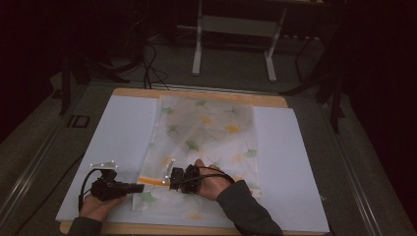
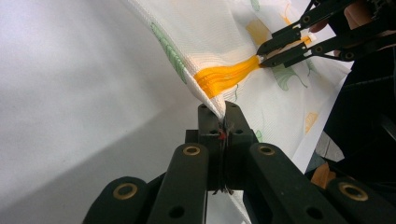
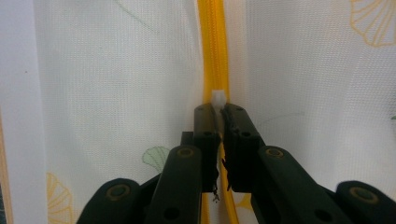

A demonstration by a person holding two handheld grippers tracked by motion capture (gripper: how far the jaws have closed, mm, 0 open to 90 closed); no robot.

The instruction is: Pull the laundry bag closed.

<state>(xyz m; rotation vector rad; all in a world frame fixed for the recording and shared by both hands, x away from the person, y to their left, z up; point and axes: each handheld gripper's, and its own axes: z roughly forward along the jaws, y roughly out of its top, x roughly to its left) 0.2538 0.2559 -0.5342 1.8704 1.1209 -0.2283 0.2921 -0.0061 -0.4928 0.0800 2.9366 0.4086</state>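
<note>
One camera hangs high above the near edge, looking forward and down over the whole tabletop (image 1: pixel 123 128). Two more ride close behind each gripper's fingers, staring along them. All three share the yellow zipper (image 2: pixel 229 74) just past those fingers.

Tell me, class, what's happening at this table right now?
A person works a white mesh bag printed with leaves, lying on a white board. The left gripper pinches the bag's edge by the orange zipper. The right gripper is shut on the white zipper pull.
</note>
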